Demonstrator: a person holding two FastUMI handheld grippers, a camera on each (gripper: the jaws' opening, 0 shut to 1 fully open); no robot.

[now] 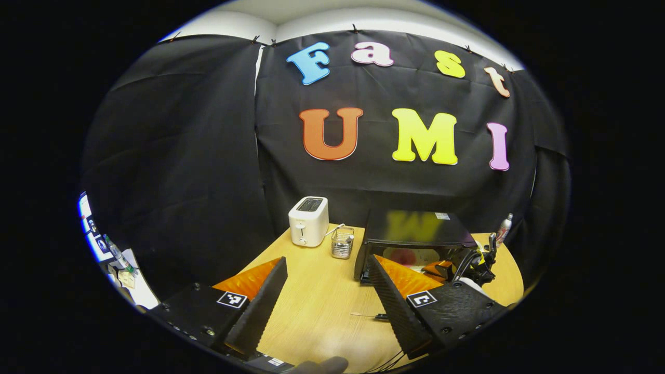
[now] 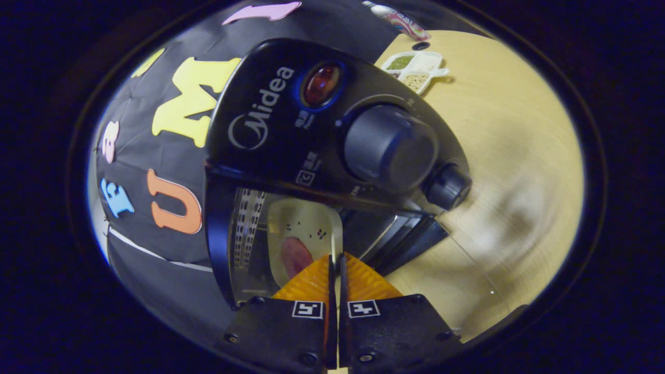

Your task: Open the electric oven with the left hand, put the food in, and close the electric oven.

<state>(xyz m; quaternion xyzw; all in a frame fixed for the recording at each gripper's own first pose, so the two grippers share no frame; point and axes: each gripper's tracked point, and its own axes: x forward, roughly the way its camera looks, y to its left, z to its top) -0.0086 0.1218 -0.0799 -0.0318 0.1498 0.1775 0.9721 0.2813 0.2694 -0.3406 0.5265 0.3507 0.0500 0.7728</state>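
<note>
The left hand-held gripper (image 1: 326,291) hangs wide open above the desk (image 1: 322,306), gripping nothing. The right hand-held gripper (image 2: 335,270) is closed — fingers nearly together, pinching the rim of the white plate (image 2: 304,228) with food (image 2: 296,256) inside the open electric oven (image 2: 311,130).

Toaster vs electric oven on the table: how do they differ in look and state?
The toaster is white, tall and narrow with a slot on top; the electric oven is black, low and wide. In the left gripper view the toaster stands alone, while the oven's front is open with a plate of food inside and the right gripper at its mouth. Both sit on the wooden table near the booth wall.
</note>
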